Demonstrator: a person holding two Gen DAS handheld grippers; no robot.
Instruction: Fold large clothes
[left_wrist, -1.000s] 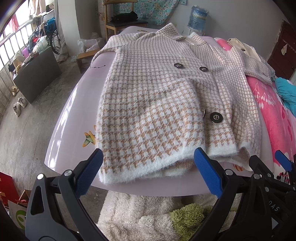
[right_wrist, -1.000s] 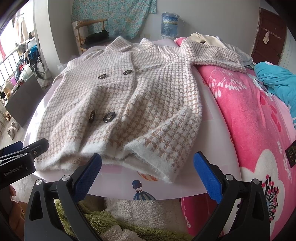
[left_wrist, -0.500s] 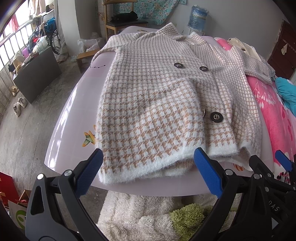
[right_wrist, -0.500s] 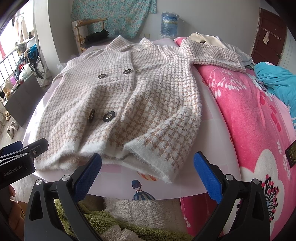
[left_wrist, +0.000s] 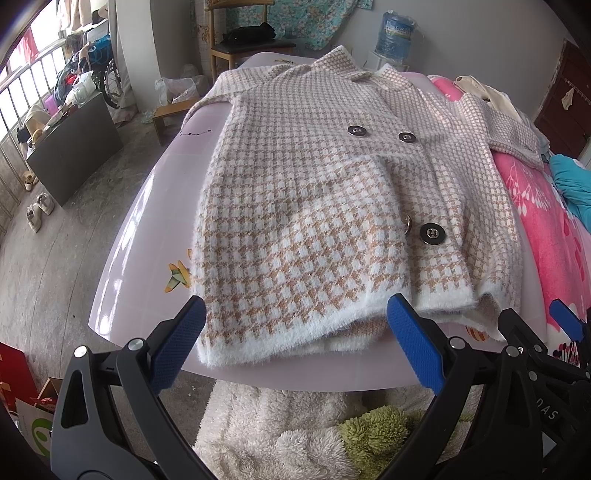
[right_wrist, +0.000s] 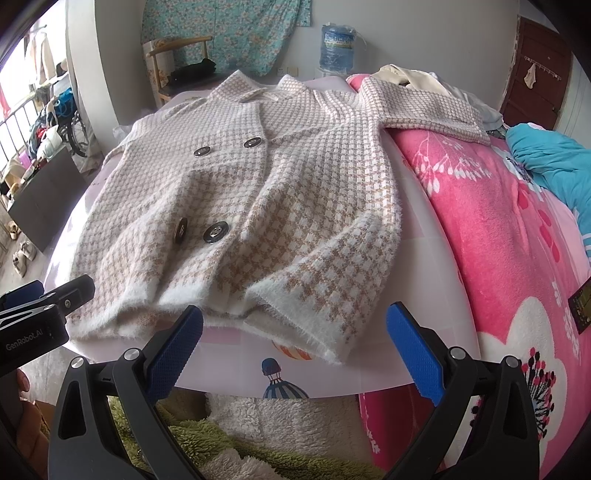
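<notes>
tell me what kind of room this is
Most likely a lived-in bedroom at home. A checked coat lies spread on a bed beside a pink floral blanket, a wooden chair and a water jug stand by the far wall, and shoes sit on the bare floor.

left gripper (left_wrist: 295, 341) and right gripper (right_wrist: 295, 341) side by side, jaws wide apart, empty

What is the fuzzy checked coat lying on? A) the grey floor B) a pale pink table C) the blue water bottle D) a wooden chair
B: the checked coat is spread flat on the pale pink table, with its white hem near the table's front edge, in front of both open tools.
</notes>
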